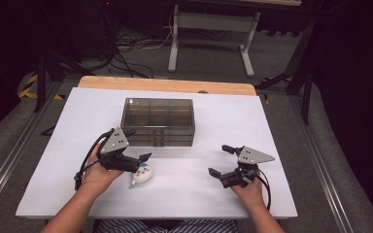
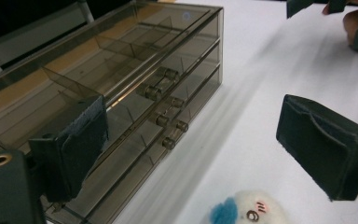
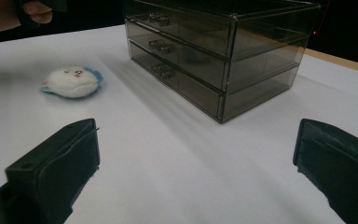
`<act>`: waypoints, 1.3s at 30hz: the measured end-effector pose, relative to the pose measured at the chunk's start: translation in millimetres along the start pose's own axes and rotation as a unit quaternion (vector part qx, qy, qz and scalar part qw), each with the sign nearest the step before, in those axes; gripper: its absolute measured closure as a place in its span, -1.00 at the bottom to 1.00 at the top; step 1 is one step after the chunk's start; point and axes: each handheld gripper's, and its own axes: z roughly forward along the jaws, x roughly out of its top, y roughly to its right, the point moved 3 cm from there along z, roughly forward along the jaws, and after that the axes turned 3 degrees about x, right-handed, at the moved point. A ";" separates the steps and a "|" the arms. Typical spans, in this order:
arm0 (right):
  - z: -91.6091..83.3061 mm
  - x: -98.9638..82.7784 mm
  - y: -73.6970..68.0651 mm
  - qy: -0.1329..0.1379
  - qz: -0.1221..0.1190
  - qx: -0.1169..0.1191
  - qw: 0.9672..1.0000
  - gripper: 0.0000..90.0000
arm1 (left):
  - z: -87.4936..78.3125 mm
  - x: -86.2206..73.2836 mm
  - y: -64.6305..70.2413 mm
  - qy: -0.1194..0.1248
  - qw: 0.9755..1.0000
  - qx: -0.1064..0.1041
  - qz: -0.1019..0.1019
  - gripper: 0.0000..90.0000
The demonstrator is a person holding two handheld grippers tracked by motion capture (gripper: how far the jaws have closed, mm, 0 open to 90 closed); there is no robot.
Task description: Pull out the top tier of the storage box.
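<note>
We saw one left gripper (image 1: 137,144) at the near left of the white surface (image 1: 272,126), its two fingers (image 2: 77,144) spread wide with nothing between them. Just right of it, near the front edge, lay one small white plush toy (image 1: 142,175) with a blue patch, resting on the surface just below the open fingers and untouched by them. Farther back, at the middle, stood one smoky clear drawer box (image 1: 158,121) with three drawers, all pushed in. At the near right, one right gripper (image 1: 221,160) hovered with its two fingers likewise wide apart and empty, well apart from the toy.
</note>
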 end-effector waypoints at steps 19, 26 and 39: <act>0.7 -0.3 0.0 -0.001 0.001 0.004 1.000 -0.98 | 0.4 4.9 9.5 0.005 0.992 0.028 0.122 -0.61; 0.6 -0.3 0.1 -0.001 0.003 0.005 1.000 -0.98 | -0.1 8.8 13.4 -0.001 0.982 0.050 0.181 -0.61; 0.7 -0.5 0.4 -0.001 0.003 0.005 1.000 -0.98 | 2.4 13.3 22.8 -0.013 0.958 0.122 0.259 -0.59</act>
